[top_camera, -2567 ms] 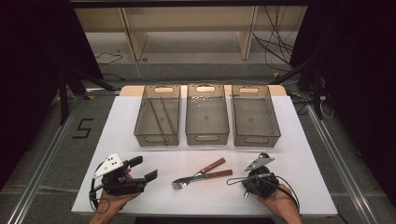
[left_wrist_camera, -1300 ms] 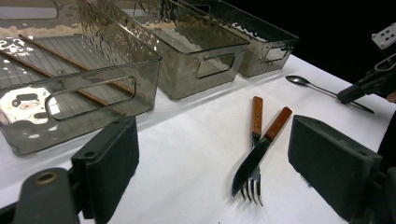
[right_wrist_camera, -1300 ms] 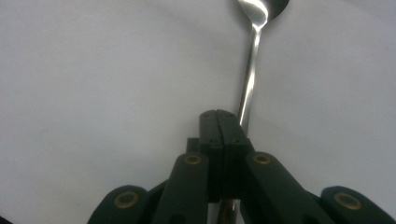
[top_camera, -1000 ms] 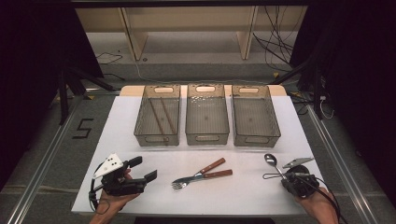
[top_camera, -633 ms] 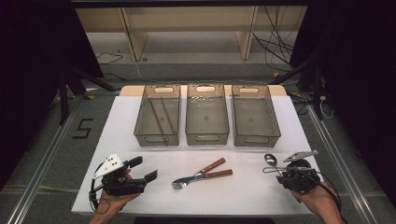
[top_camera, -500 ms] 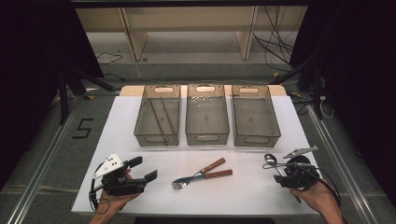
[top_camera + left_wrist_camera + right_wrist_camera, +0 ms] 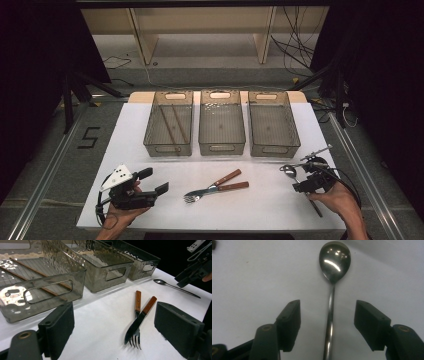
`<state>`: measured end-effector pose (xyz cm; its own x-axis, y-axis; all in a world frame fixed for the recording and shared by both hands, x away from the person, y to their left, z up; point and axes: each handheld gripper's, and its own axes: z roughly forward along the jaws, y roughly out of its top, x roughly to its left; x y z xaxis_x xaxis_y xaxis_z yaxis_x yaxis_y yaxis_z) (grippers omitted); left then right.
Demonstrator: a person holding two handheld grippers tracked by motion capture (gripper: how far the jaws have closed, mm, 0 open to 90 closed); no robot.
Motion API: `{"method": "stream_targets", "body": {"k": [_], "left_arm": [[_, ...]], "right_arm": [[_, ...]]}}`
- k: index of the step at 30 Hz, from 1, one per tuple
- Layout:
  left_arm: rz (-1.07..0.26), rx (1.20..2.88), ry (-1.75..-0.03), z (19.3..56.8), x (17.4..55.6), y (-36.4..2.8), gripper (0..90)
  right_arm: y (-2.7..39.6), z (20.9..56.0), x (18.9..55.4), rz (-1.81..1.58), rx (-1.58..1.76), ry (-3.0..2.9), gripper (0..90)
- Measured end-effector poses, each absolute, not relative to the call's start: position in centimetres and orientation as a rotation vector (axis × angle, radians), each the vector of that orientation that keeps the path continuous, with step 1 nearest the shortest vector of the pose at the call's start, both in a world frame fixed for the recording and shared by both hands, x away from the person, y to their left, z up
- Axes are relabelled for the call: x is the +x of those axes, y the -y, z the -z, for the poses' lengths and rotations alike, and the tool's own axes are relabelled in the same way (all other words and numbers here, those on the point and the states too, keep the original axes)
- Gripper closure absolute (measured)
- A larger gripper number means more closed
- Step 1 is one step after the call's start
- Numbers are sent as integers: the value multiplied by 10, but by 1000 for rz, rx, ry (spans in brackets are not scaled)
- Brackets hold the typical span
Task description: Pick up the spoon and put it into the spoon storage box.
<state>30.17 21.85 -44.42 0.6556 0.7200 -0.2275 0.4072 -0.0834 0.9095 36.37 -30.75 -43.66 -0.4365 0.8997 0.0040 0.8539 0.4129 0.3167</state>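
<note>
White table (image 7: 150,125) fills the middle of the high view, grey floor and dark curtains around it, wooden shelving at top, a "5" marked on the floor at left. Three smoky plastic bins (image 7: 222,122) sit in a row at the table's upper centre; the left gripper view shows chopsticks (image 7: 37,277) in the nearest one. Left gripper (image 7: 152,182) rests at lower left, fingers spread, nothing between. Right gripper (image 7: 299,180) at lower right, fingers just been opening, spread either side of the spoon's handle without pressing it. Knife and fork (image 7: 215,187) cross at lower centre. Spoon (image 7: 332,285) lies flat on the table; right gripper view shows its shiny bowl at top.
</note>
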Motion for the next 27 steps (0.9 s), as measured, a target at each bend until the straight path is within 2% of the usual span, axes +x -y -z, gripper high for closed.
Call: {"method": "stream_targets", "body": {"k": [13, 27], "left_arm": [[-333, 1702, -923, 444, 301, -218, 159], [-334, 1708, -921, 444, 302, -218, 159]], "right_arm": [[306, 445, 374, -297, 1562, -2551, 644], [302, 452, 376, -242, 1533, -2581, 787]]}}
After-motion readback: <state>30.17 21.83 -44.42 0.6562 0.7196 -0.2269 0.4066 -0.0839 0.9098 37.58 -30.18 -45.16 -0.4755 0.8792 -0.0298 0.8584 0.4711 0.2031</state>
